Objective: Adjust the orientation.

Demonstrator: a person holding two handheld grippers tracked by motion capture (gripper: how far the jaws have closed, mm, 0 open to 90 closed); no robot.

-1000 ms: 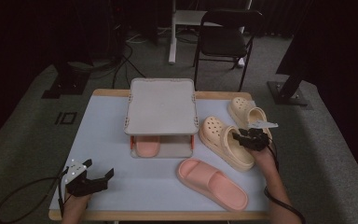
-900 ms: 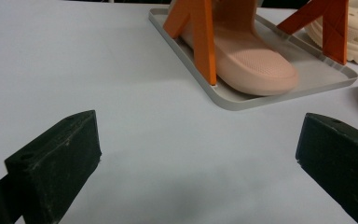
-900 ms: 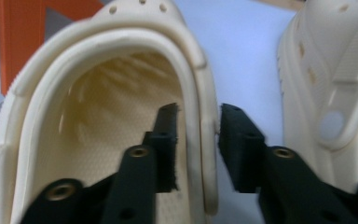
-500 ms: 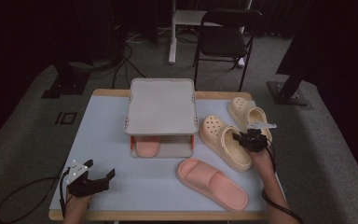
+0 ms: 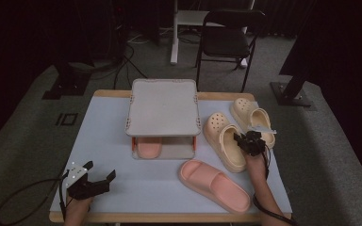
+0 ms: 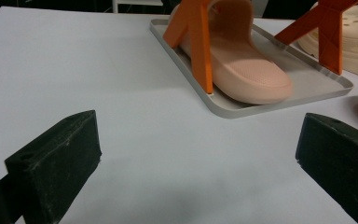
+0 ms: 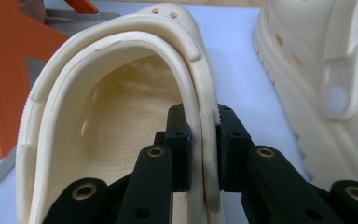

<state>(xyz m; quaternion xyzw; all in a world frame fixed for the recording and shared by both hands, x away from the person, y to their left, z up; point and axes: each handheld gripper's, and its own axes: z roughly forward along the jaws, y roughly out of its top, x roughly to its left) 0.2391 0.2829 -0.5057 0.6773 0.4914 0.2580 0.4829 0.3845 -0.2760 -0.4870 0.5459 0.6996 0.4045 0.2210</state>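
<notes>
My right gripper (image 5: pixel 241 140) has its fingers (image 7: pixel 179 140) clamped on the side wall and strap of the near clog (image 5: pixel 225 140); they have just closed in on it, one finger inside the shoe, one outside. That clog lies on the desk (image 5: pixel 108 136) right of the rack (image 5: pixel 163 106), toe pointing away from me. Its twin, the far clog (image 5: pixel 250 115), sits just beside it on the right, close enough to crowd the outer finger. Left of the held clog, the rack's orange leg (image 7: pixel 2 70) stands near.

A pink slide (image 5: pixel 214 185) lies on the desk in front of the rack, near the held clog's heel. A second slide (image 5: pixel 148 148) rests on the rack's lower tray (image 6: pixel 279 98), under the grey top shelf, between the orange legs.

My left gripper (image 5: pixel 99 179) hovers low over the near left of the desk, fingers (image 6: pixel 56 163) spread wide with bare desk between them, well apart from the shoes.
</notes>
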